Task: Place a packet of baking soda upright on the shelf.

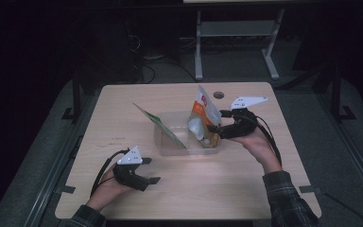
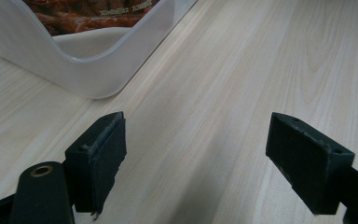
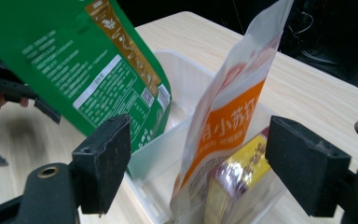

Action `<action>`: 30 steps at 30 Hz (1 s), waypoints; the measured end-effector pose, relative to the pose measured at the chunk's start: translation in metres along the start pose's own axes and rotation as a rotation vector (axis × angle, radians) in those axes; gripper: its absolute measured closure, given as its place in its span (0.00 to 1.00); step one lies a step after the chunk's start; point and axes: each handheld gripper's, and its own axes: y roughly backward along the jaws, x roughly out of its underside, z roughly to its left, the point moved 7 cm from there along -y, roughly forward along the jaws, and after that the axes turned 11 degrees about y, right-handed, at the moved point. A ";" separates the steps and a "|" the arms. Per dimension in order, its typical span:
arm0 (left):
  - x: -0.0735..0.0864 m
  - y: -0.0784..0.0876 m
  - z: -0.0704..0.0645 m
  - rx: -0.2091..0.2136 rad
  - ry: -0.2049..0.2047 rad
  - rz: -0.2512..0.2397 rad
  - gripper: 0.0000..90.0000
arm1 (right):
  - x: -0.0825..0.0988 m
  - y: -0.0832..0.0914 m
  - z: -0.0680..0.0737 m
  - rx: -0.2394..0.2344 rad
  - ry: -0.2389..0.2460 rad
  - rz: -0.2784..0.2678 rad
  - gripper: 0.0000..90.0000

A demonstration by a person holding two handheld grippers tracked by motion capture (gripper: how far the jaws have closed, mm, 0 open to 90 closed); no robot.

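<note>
At the left of the high view, the left claw rests low over the pale wooden worktop, held in the person's left hand. Its jaws stand wide apart with nothing between them, pointing toward the right. In the left gripper view the bare wood lies between the two black pads, and a rounded corner of the clear bin sits just ahead and to the left, apart from the claw.

The bin stands near the middle of the worktop. A green pouch leans in its left end, tilted so that its top pokes out over the rim toward the far left. In the bin's right end an orange-and-white pouch stands nearly upright, rising well above the rim, with a small yellow packet low beside it.

The right claw comes in from the right, in the person's right hand, right at the bin's right end. The right gripper view shows its jaws spread wide, released, with the orange-and-white pouch and the yellow packet between them but touching neither pad. The green pouch sits behind the left jaw.
</note>
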 end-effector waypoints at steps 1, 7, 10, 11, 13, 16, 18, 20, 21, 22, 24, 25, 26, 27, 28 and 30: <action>0.000 0.000 0.000 -0.001 0.001 0.000 0.22 | 0.001 0.001 0.001 0.000 0.000 -0.001 0.24; 0.000 0.003 0.002 -0.008 -0.008 -0.006 0.22 | 0.013 0.007 0.010 0.004 0.030 0.054 0.22; -0.001 0.004 0.002 -0.010 -0.011 -0.008 0.22 | 0.020 0.011 0.014 0.004 0.023 0.064 0.22; -0.001 0.004 0.002 -0.010 -0.012 -0.008 0.22 | 0.023 0.013 0.014 0.003 0.027 0.066 0.22; 0.000 0.004 0.001 -0.008 -0.008 -0.011 0.22 | 0.028 0.016 0.017 0.005 0.024 0.078 0.21; 0.001 0.005 0.001 -0.011 -0.019 -0.004 0.22 | 0.037 0.020 0.020 -0.001 0.020 0.075 0.22; 0.002 0.006 0.001 -0.014 -0.019 -0.002 0.22 | 0.043 0.022 0.022 0.008 0.023 0.084 0.22; 0.002 0.008 0.000 -0.013 -0.014 -0.008 0.22 | 0.050 0.023 0.025 0.008 0.023 0.085 0.22; 0.002 0.009 0.000 -0.016 -0.009 -0.010 0.22 | 0.053 0.024 0.027 0.010 0.019 0.090 0.22; 0.002 0.010 0.000 -0.022 -0.010 -0.013 0.22 | 0.056 0.025 0.029 0.007 0.019 0.090 0.22; 0.002 0.011 -0.001 -0.020 -0.004 -0.013 0.22 | 0.063 0.027 0.033 0.011 0.018 0.084 0.21; 0.002 0.010 -0.001 -0.025 -0.009 -0.005 0.22 | 0.066 0.027 0.035 0.014 0.019 0.087 0.21; 0.002 0.010 -0.001 -0.025 -0.009 -0.005 0.22 | 0.066 0.027 0.035 0.014 0.019 0.087 0.21; 0.002 0.009 -0.002 -0.032 -0.008 0.001 0.22 | 0.075 0.030 0.039 0.017 0.018 0.092 0.20; 0.002 0.009 -0.003 -0.040 -0.014 0.001 0.22 | 0.078 0.031 0.041 0.014 0.013 0.097 0.20; 0.003 0.009 -0.006 -0.034 -0.001 0.005 0.22 | 0.084 0.033 0.044 0.015 0.007 0.098 0.19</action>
